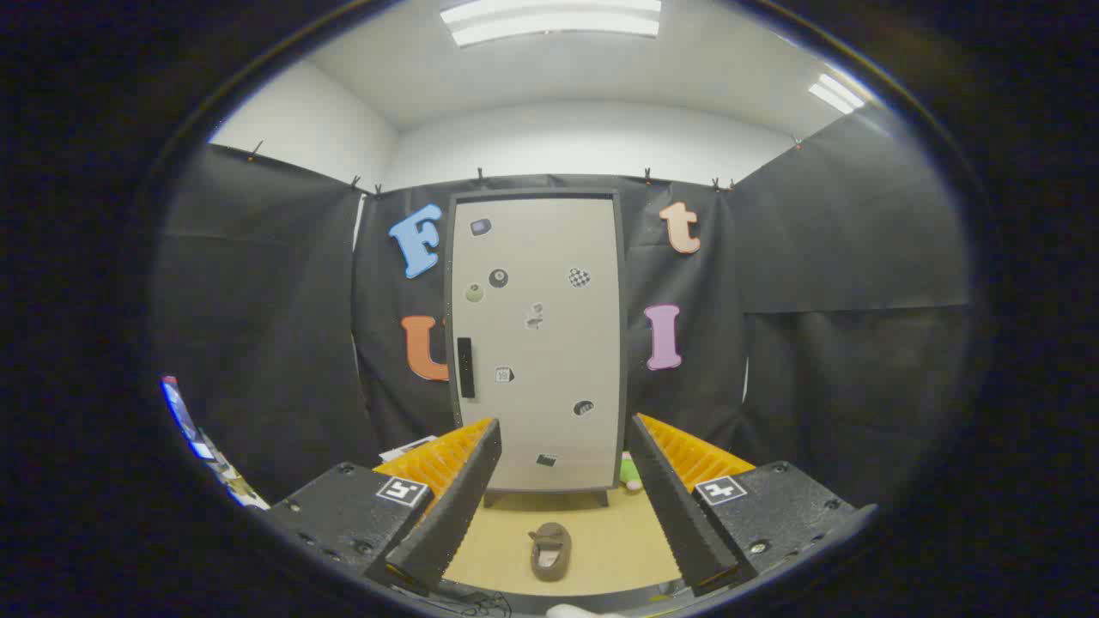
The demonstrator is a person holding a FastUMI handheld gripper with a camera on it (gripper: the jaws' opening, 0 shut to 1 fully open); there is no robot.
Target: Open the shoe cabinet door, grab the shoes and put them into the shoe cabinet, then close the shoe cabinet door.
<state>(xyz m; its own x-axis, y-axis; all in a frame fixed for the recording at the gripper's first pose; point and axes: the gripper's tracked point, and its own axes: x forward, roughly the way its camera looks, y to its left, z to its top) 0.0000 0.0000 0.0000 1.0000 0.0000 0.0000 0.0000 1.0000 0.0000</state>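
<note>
The shoe cabinet (537, 343) stands upright against the black back wall, its pale grey door shut and dotted with small stickers. A black handle (465, 367) sits on the door's left edge. One grey-brown shoe (549, 551) lies on the tan floor ahead of the cabinet, between my two fingers and a little beyond their tips. My gripper (558, 506) is open, its black ridged fingers (451, 515) spread wide with nothing between them, well short of the cabinet.
A small green and white object (631, 474) lies on the floor by the cabinet's right foot, partly hidden by my right finger. Black cloth walls close in both sides. Some papers (408, 448) lie on the floor to the left of the cabinet.
</note>
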